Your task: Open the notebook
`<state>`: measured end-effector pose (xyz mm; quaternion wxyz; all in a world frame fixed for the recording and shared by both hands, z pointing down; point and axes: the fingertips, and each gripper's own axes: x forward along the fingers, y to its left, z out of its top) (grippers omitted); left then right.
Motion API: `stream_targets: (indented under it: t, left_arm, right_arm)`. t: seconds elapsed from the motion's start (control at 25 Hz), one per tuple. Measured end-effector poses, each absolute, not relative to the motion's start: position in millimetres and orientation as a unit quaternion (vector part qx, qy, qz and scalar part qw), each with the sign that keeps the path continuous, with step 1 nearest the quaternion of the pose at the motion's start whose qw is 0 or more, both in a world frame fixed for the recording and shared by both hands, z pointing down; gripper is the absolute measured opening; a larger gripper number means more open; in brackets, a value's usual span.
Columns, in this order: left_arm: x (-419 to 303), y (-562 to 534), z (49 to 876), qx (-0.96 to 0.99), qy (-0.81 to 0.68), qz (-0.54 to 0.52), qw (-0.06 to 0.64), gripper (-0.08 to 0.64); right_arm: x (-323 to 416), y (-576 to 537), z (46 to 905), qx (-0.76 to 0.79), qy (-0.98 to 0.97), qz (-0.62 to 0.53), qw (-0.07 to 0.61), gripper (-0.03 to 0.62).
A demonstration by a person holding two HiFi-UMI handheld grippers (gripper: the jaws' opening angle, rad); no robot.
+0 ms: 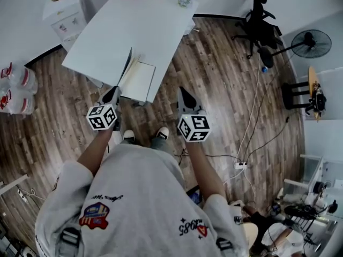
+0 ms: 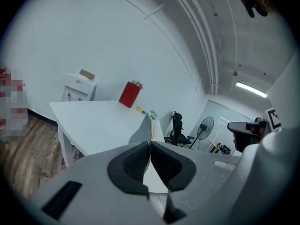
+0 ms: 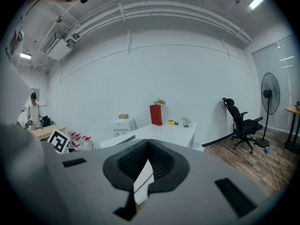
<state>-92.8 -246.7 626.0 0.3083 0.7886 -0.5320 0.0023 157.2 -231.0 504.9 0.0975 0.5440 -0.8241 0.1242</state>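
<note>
Grey cover (image 1: pixel 126 66) stands upright, its near corner pinched in my left claw (image 1: pixel 113 92); right claw (image 1: pixel 184 92) alongside, closed, empty.

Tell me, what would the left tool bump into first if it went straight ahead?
Probably the notebook, its cover standing up, right beyond the shut left tool at the near edge of the white table. How near is hard to tell.

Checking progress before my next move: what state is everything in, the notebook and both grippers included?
notebook: partly open, cover standing upright.
left gripper: shut, seemingly pinching the cover's near corner.
right gripper: shut, empty.
office chair: unoccupied.
</note>
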Motion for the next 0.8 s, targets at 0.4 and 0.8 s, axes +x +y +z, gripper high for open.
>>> stream_targets:
  t: [0.4, 0.8]
  left_arm:
    - [-144.5, -252.0, 633.8, 0.771, -0.554, -0.007, 0.314, 0.02]
    - [-189.6, -263.6, 658.0, 0.75, -0.579, 0.02, 0.319, 0.02]
  right_arm:
    - [118.3, -223.8, 503.3, 0.535, -0.83, 0.122, 0.095, 0.003]
    - [104.8, -222.7, 507.3, 0.536, -0.83, 0.125, 0.093, 0.003]
